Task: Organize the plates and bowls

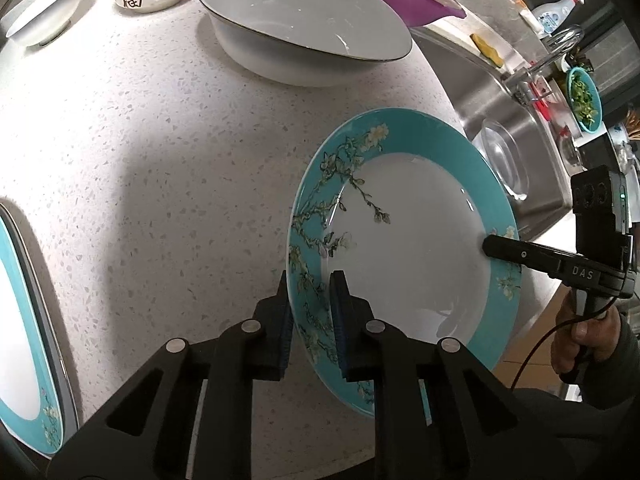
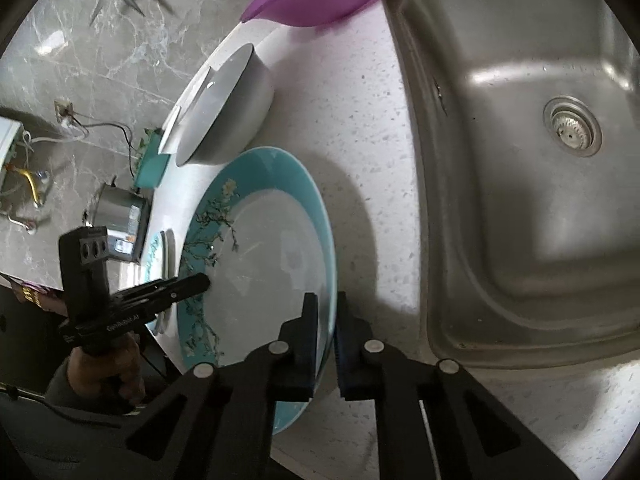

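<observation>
Both grippers straddle opposite rim edges of the teal blossom-patterned ceramic plate (image 1: pixel 404 240), lower right of frame over the speckled counter (image 1: pixel 160 140): left gripper (image 1: pixel 310 320) and right gripper (image 2: pixel 326 344), jaws narrow, seemingly gripping, probably to steady it level.

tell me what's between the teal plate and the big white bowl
Only bare speckled counter lies between the teal plate and the big white bowl, seen in the left wrist view.

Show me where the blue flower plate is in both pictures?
Left wrist view: the blue flower plate sits lower right, its near rim between the left gripper fingers.
Right wrist view: the plate sits lower middle, its rim between the right gripper fingers.
Shared landmark: the big white bowl, lying beyond the plate in both.
</observation>
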A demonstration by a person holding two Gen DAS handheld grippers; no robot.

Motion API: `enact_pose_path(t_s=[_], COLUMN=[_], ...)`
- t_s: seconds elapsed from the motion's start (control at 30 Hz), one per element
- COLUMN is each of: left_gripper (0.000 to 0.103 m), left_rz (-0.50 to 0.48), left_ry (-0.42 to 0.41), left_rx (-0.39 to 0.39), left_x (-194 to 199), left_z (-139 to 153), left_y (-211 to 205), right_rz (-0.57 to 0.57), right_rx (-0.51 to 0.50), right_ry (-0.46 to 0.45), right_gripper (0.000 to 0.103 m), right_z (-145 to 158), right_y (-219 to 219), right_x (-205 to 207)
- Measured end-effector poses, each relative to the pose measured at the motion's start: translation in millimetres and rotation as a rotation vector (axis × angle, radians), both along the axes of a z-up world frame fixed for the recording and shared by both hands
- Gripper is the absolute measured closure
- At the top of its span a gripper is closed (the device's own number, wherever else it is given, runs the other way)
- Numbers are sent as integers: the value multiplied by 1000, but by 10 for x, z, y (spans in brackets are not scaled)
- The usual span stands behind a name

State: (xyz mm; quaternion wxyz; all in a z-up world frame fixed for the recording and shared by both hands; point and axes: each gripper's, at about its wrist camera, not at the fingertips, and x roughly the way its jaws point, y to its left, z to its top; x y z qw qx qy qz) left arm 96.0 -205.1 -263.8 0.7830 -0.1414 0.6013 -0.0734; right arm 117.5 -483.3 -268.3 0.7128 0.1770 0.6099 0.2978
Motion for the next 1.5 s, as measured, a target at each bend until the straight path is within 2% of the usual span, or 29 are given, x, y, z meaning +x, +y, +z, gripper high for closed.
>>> enact_pose_path(t_s=[0.33, 0.53, 0.9, 1.07, 1.27, 1.5], left_gripper=[88, 88, 88, 87, 86, 85], left_rz=[16, 22, 87, 152, 274, 441], left_ry=[21, 6, -77, -90, -101, -90], left_rx=[5, 5, 24, 31, 46, 72], left_x=[-82, -130, -366, -587, -920, -1391], left_z=[31, 147, 888, 1177, 1461, 1484], left_y=[53, 108, 517, 850, 1415, 2268], right_rz=[-26, -12, 78, 146, 277, 428], right_rx=[-81, -116, -112, -96, -73, -58], right_ry=[48, 35, -42, -66, -86, -84], right_gripper=[93, 92, 92, 92, 92, 92], right_z=[50, 173, 822, 1068, 1299, 1302], right_y=[79, 165, 575, 921, 1536, 2411], right_x=[41, 79, 118, 120, 107, -19])
